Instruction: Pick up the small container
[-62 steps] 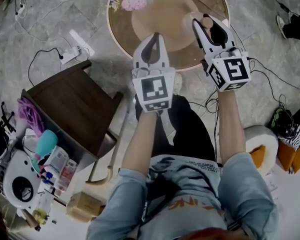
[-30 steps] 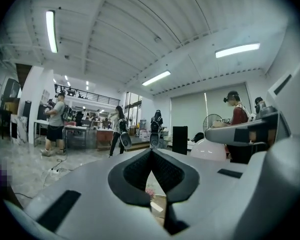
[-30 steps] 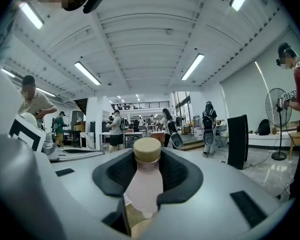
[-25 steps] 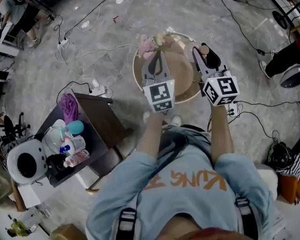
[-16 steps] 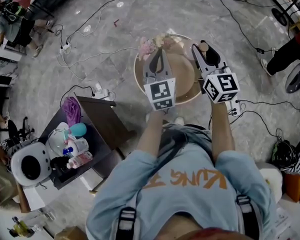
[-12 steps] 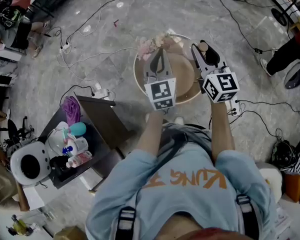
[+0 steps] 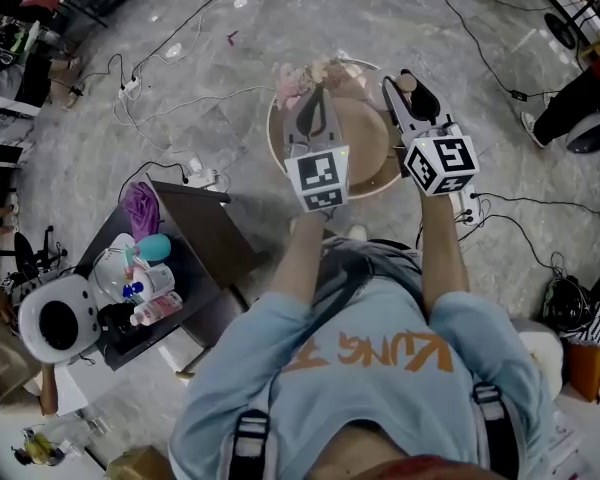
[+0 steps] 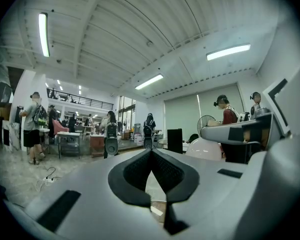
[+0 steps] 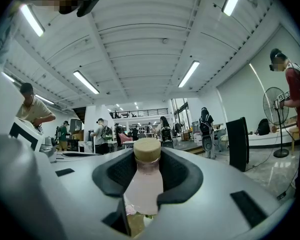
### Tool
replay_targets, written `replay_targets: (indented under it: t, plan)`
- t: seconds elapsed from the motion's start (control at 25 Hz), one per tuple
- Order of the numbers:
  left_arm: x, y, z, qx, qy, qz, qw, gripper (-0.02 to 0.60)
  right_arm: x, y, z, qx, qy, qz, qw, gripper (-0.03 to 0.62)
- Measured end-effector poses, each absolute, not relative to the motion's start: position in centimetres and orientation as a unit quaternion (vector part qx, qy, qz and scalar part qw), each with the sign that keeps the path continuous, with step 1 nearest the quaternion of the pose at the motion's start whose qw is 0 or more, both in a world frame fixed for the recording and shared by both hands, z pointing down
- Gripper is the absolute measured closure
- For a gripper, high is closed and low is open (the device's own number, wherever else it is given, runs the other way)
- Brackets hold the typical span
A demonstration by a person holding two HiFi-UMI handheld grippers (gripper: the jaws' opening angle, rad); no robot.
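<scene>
The small container (image 9: 146,181) is a little pale-pink bottle with a tan cork-like cap. My right gripper (image 9: 146,156) is shut on its body, the cap poking out past the black pads. In the head view the right gripper (image 7: 410,90) is held up over the right side of the round wooden table (image 7: 378,184), the bottle cap (image 7: 408,81) just showing at its tip. My left gripper (image 7: 313,116) hangs beside it over the table's left side. In its own view the left gripper (image 8: 150,152) has its pads meeting at the tip, with nothing between them.
Pink flowers (image 7: 298,73) lie at the round table's far-left edge. A dark side table (image 7: 198,230) with toiletry bottles and a white round appliance (image 7: 48,326) stand to my left. Cables and a power strip (image 7: 202,179) cross the floor. People stand farther off in the room.
The head view has pulled back and swung, so more floor shows. Both grippers have stayed side by side over the round table. The right one still has the bottle.
</scene>
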State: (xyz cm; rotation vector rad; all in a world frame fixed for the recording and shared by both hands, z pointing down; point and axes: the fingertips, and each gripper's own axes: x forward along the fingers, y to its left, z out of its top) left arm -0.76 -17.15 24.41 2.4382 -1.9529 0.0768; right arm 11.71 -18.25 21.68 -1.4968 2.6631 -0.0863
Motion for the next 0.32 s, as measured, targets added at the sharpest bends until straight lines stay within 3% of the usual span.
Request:
replay_targets:
  t: [0.32]
  plan:
    - [-0.77, -16.99, 24.73, 0.779, -0.626, 0.025, 0.01, 0.558, 11.72, -18.2, 22.05, -0.49, 0.87, -0.028, 0.044, 0.447]
